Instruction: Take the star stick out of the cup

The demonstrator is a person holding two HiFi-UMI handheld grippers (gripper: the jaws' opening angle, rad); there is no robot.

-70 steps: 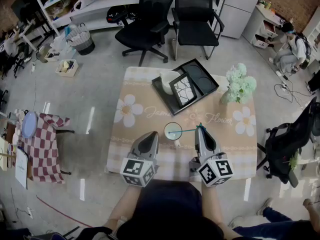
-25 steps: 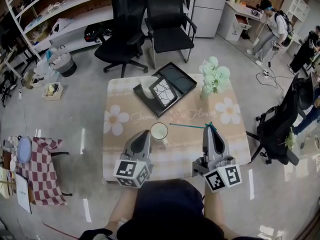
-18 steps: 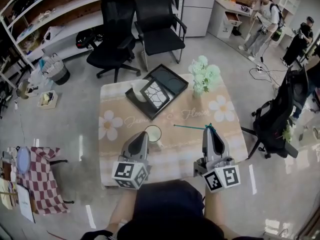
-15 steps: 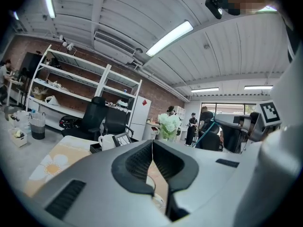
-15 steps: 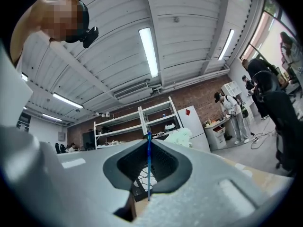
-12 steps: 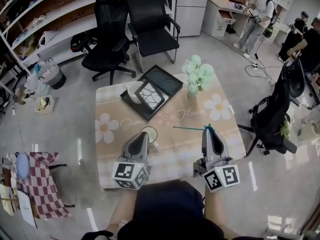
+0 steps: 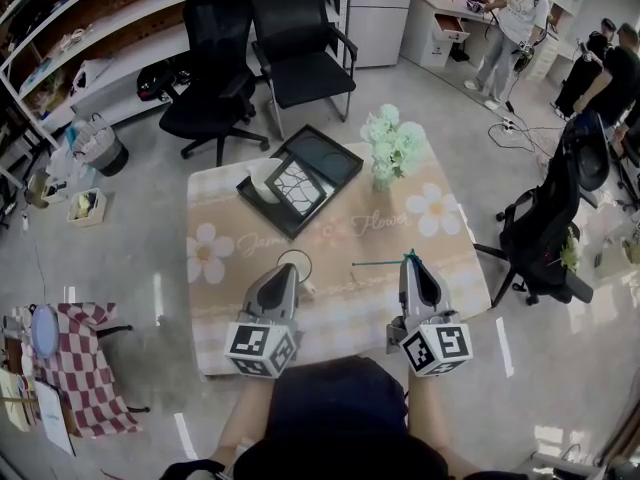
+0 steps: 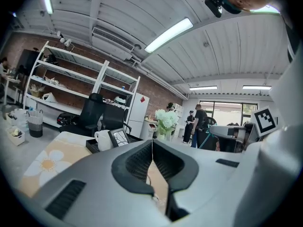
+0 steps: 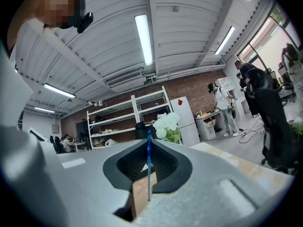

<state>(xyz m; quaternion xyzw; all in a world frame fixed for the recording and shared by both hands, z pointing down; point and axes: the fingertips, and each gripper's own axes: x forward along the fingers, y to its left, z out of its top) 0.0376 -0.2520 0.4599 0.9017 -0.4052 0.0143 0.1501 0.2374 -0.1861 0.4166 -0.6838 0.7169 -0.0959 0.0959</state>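
Observation:
The white cup (image 7: 296, 260) stands on the flowered tablecloth, partly hidden behind my left gripper (image 7: 284, 272). That gripper's pads (image 8: 152, 152) meet in a thin line with nothing seen between them. To the right of the cup, my right gripper (image 7: 409, 261) is shut on the teal star stick (image 7: 378, 262). The stick lies level above the cloth, its free end pointing left toward the cup and clear of it. In the right gripper view the stick (image 9: 148, 174) runs as a thin blue line between the closed pads of my right gripper (image 9: 148, 150).
A black tray (image 7: 335, 163) holding a white pitcher and a framed picture (image 7: 297, 183) sits at the table's far side. A vase of pale flowers (image 7: 392, 140) stands at the far right. Black chairs (image 7: 300, 48) are beyond the table, and people stand at the upper right.
Nearly three seconds ago the stick's end rested in the cup. It now hangs outside the cup, level in my right gripper. Over the last second both grippers barely moved.

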